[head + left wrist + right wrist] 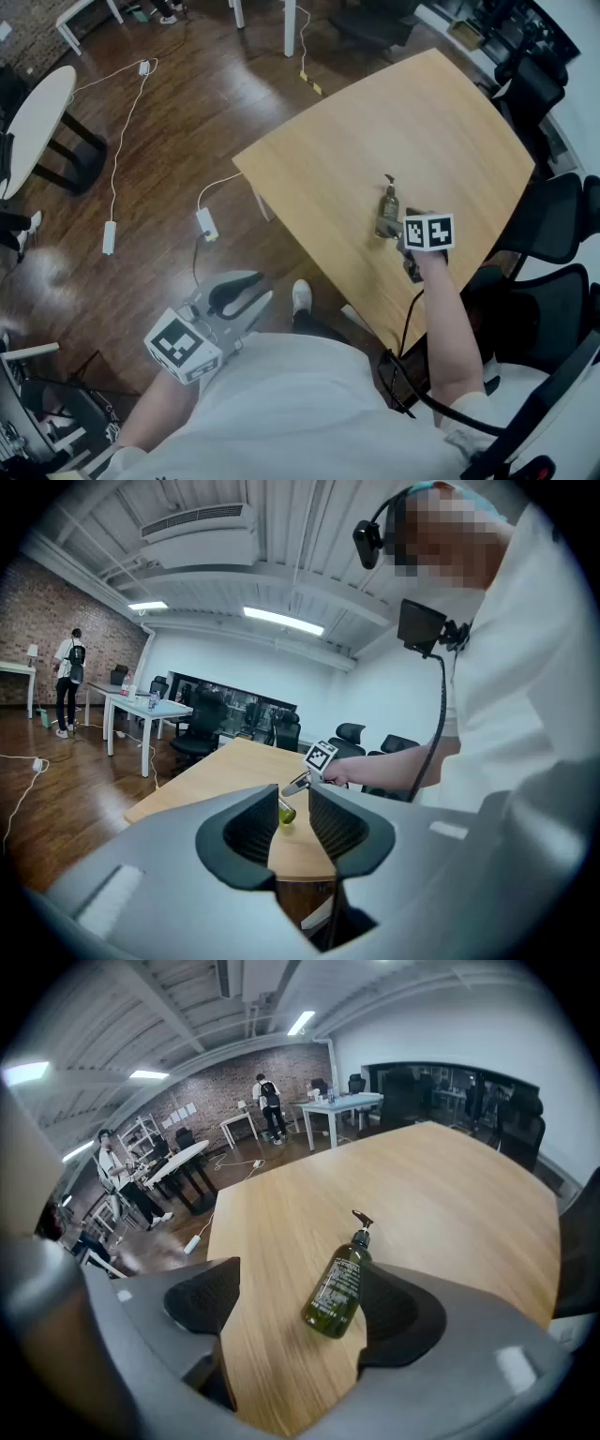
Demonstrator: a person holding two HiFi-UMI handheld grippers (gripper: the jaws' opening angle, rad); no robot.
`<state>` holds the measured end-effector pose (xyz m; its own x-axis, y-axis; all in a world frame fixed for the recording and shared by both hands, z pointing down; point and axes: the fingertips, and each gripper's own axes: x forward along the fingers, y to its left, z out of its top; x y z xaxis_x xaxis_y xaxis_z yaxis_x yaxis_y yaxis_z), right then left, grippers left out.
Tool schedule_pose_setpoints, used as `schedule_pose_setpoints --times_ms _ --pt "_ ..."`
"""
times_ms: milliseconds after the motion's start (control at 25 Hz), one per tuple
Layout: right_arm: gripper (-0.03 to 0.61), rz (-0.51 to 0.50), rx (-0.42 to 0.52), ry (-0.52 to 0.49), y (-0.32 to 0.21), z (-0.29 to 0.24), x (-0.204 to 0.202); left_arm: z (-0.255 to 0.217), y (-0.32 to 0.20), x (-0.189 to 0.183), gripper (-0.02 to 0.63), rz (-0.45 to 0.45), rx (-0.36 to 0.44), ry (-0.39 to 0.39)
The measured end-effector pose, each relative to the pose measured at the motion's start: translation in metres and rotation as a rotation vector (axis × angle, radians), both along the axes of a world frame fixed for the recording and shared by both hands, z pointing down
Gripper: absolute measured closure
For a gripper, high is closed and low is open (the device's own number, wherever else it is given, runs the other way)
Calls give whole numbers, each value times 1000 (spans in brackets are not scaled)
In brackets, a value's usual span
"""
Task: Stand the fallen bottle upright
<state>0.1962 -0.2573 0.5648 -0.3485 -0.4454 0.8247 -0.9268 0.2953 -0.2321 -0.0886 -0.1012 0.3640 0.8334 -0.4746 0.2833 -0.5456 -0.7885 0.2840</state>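
A dark green pump bottle (pixel 387 208) lies on its side on the wooden table (pixel 450 122), pump end pointing away from me. In the right gripper view the bottle (pixel 339 1283) rests close against the right-hand pad (pixel 392 1309), while the left-hand pad stands well clear of it. My right gripper (pixel 295 1307) is open and tilted down over the bottle; in the head view my right gripper (pixel 407 249) is just on the near side of it. My left gripper (pixel 251 292) hangs open off the table's near-left edge over the floor, with nothing between its jaws (pixel 283 822).
Black office chairs (pixel 553 220) crowd the table's right side. White cables and a power adapter (pixel 205 223) lie on the dark wood floor at the left. A white round table (pixel 33 117) stands far left. People stand far off by other tables (pixel 267 1096).
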Motion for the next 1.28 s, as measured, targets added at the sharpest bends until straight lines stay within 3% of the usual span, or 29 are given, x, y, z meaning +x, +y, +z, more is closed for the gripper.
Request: schedule_pose_setpoints --times_ms 160,400,520,760,880,1040,1160,1280 --pt "179 20 -119 -13 -39 38 24 -2 -22 21 514 -16 13 -11" --pt "180 9 -307 38 -55 89 36 8 -36 18 514 -74 -23 -35" --pt "261 7 -338 30 -56 95 37 9 -43 16 514 -92 -30 -36" --pt "273 -21 -358 -3 -54 95 36 8 -54 22 515 -94 -19 -42" --pt "284 -35 -301 -15 -58 84 32 8 -57 26 515 -80 -15 -47" --pt "293 -50 -64 -39 -83 42 19 6 -63 21 515 -83 -16 -51" --pt "304 -75 142 44 -104 15 16 5 -66 22 515 -82 -11 -54" --pt "308 -99 260 114 -114 7 12 3 -65 25 515 -72 -6 -60"
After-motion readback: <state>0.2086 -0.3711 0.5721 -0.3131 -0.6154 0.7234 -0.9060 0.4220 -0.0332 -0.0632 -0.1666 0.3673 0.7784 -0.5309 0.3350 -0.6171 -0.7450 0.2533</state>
